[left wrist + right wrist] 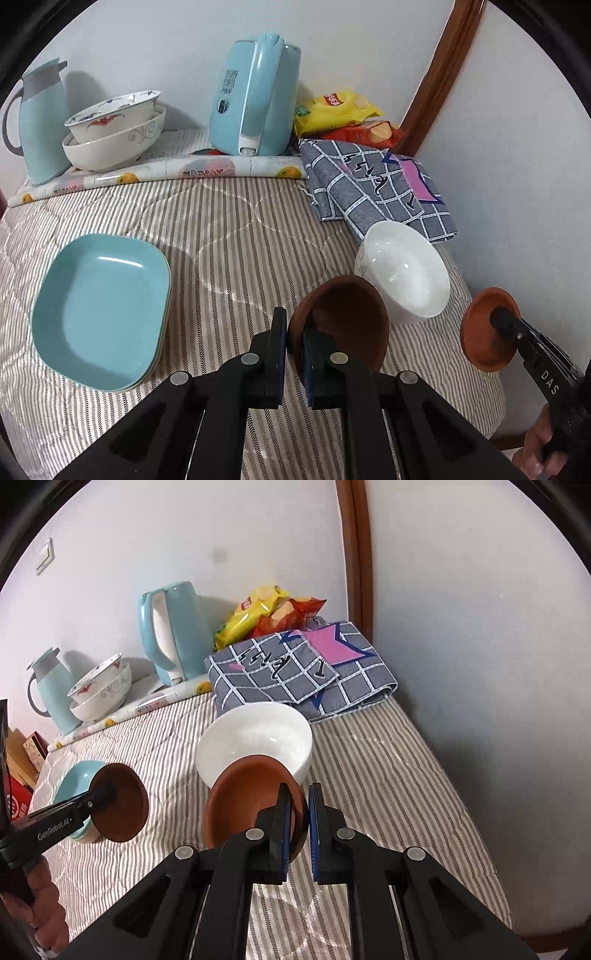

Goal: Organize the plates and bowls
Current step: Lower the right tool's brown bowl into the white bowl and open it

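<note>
Partly done: two square teal plates stacked (99,314) on striped desk cover (229,229), two patterned white bowls nested (114,129) at back by wall; left to place: plain white bowl (255,744) w/ no partner yet, plus two small round brown clay dishes off the surface. Left gripper (294,343) fingers clamped on rim of darker dish (343,317); right gripper (299,821) fingers clamped on rim of orange-brown dish (243,801), just in front of white bowl. Left view only: full plate stack + blue kettle front (255,99); right view only: wall switch (45,557), boxes beyond desk edge (22,771).

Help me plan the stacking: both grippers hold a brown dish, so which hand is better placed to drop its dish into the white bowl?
Right, probably. The right gripper holds its brown dish directly before the white bowl; the left gripper and its dish sit nearer the teal plates.
</note>
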Available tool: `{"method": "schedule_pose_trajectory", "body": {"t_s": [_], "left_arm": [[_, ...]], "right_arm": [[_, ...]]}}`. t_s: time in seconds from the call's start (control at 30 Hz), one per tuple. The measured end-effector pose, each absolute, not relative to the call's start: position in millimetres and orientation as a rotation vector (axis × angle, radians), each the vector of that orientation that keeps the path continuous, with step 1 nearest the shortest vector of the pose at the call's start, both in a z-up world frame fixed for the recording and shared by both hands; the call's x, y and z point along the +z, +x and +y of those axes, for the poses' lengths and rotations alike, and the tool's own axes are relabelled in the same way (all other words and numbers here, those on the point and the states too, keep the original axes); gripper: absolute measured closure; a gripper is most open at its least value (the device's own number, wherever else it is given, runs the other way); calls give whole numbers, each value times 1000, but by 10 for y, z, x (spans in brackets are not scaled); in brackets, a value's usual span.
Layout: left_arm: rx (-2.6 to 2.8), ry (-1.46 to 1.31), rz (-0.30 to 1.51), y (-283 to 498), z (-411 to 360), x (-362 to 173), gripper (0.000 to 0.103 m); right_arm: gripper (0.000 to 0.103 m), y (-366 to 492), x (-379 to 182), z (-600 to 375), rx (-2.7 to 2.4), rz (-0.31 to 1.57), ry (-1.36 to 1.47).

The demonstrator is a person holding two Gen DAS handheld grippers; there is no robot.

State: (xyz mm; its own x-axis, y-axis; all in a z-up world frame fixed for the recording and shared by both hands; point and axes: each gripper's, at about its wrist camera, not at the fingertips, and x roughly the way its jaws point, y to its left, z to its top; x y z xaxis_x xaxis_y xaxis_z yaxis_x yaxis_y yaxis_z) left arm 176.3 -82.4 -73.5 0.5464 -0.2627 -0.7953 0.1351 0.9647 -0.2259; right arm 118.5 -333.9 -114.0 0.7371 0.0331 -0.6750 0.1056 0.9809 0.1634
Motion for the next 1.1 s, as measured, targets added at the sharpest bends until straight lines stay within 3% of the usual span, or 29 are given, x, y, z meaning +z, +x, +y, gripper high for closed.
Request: {"method": "schedule_pose_trajectory", "body": {"t_s": [1.1], "left_arm": [[-208,-117,934,2162,-817,-540,95]], "right_arm": [[94,1677,-1117,-3284,-11,747,185]]}}
